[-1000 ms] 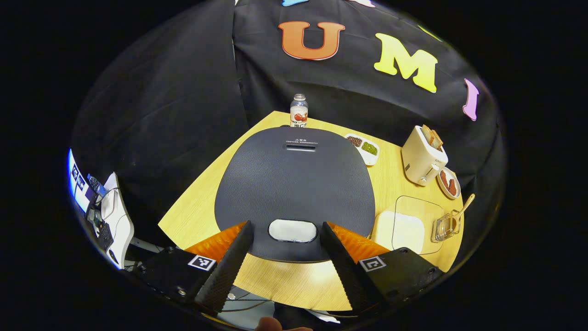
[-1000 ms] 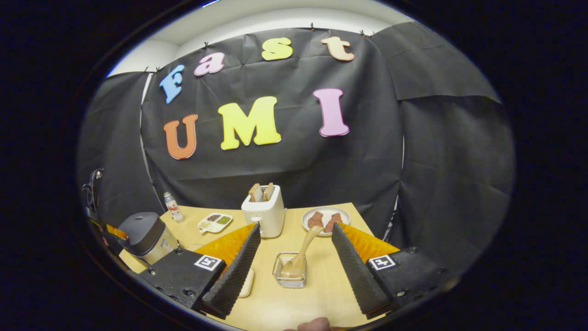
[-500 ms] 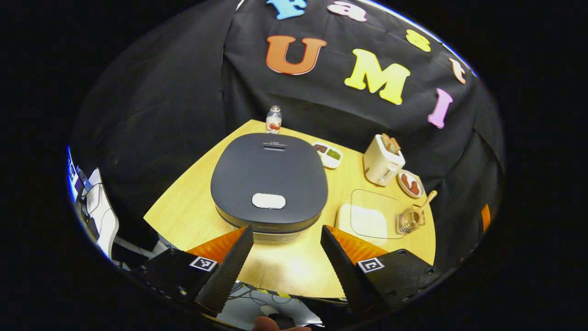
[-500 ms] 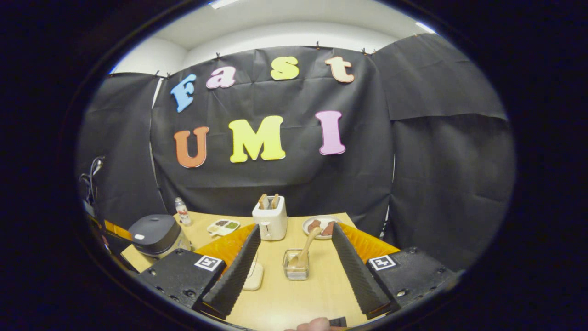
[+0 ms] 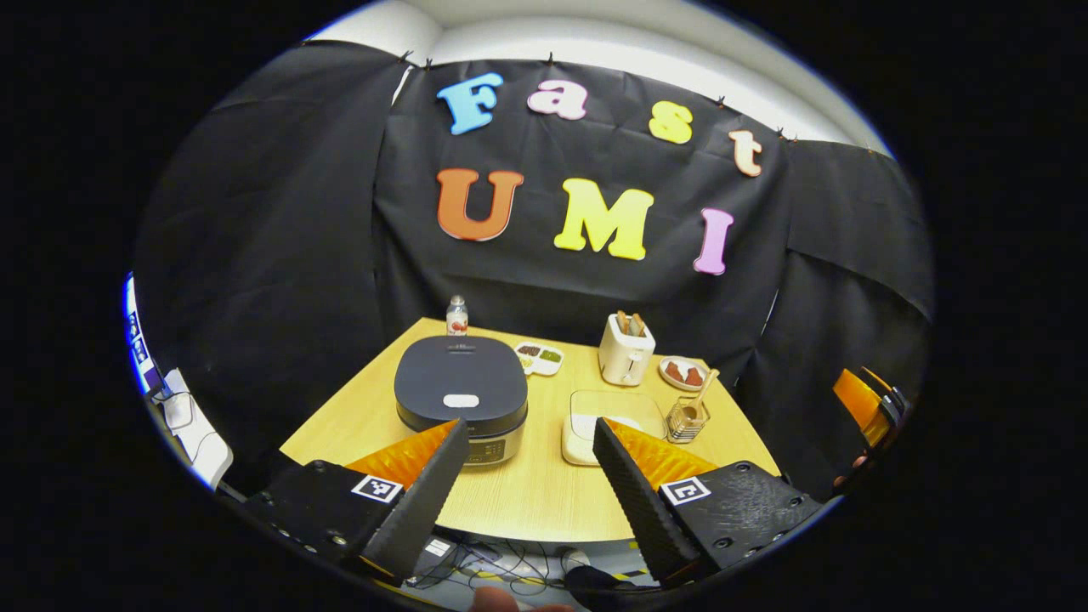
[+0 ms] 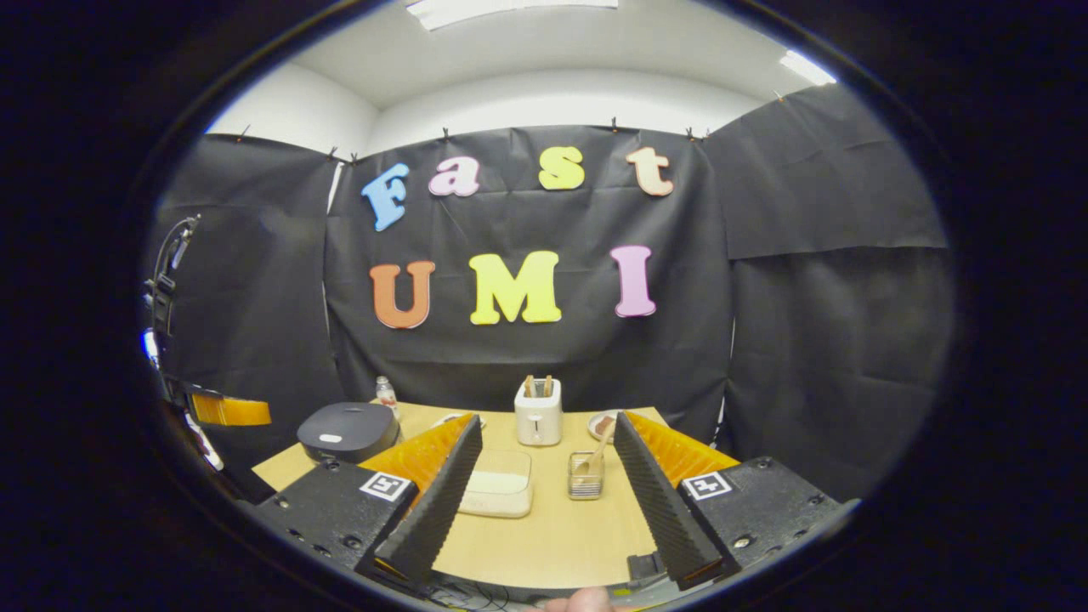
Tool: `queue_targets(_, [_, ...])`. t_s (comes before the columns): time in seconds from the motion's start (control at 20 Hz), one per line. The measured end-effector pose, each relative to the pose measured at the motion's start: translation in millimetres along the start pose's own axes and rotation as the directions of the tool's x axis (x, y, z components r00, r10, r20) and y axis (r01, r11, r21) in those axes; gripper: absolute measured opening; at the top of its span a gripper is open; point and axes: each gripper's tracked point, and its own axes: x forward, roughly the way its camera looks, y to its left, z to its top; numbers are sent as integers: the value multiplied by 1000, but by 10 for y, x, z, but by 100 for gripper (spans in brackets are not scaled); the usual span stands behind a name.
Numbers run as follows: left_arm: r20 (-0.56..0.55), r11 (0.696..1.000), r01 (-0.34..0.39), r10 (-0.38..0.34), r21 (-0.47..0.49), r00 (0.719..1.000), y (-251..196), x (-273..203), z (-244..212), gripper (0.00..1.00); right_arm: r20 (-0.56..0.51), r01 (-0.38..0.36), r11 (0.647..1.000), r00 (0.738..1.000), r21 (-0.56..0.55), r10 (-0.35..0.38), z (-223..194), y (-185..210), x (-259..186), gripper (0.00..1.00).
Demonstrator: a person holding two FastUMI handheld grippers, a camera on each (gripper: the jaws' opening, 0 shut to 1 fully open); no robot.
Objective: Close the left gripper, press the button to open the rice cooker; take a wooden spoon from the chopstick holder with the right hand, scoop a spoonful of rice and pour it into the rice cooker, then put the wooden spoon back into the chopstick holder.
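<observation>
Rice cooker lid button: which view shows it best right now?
Left gripper view. It looks down on the rice cooker, so the pale lid button sits in plain sight on the closed dark lid. In the right gripper view the rice cooker is off to the side and lower-angled, and the button is a thin sliver.

We see a dark grey rice cooker [image 5: 460, 382] with white button [image 5: 461, 400]; cream toaster [image 5: 626, 357]; light wood-grain table [image 5: 527, 493]; tan wooden spoon [image 5: 702, 393].
</observation>
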Motion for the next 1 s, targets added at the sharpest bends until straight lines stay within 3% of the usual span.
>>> queue_targets(0.3, [137, 999, 35, -31, -28, 990, -133, -482, 130, 95, 33, 5, 1000, 999, 8, -5, 26, 224, -376, 99])
queue_targets(0.5, [250, 999, 31, -37, 28, 967, -182, -663, 306, 95, 23, 8, 1000, 1000, 0, -8, -58, 285, -538, 99])
queue_targets(1.0, [355, 994, -4, -35, 108, 934, -396, -778, 447, 95, 19, -18, 1000, 1000, -11, 18, -87, 365, -617, 100])
